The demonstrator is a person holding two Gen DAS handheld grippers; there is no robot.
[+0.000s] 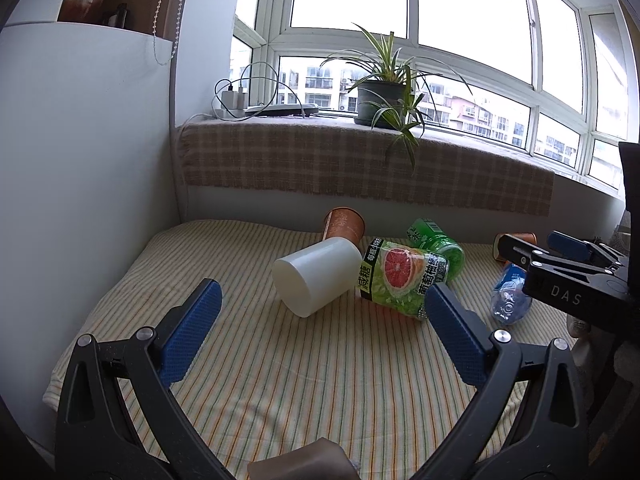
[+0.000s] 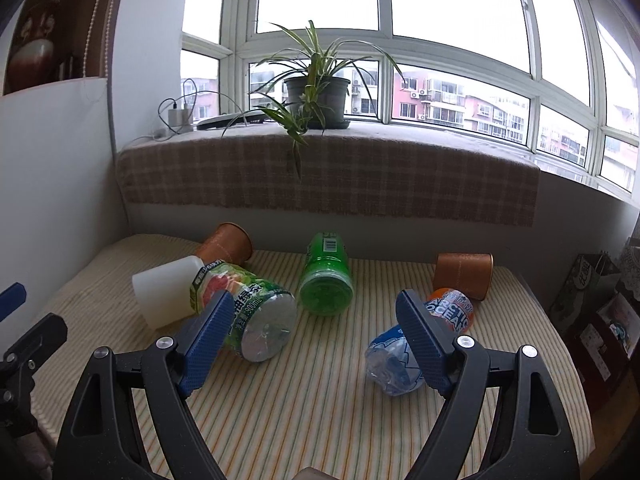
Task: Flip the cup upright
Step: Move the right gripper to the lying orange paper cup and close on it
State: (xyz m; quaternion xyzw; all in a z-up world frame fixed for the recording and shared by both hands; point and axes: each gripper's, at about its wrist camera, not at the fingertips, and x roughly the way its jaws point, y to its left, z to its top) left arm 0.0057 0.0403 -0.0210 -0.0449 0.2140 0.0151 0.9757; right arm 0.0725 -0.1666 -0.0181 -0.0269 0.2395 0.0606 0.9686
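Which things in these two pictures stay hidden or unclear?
- White cup mouth: faces away in the left wrist view, blocked by the grapefruit bottle in the right.
- Blue bottle: partly behind the right gripper, left view.
- Far brown cup: lower part behind the white cup.
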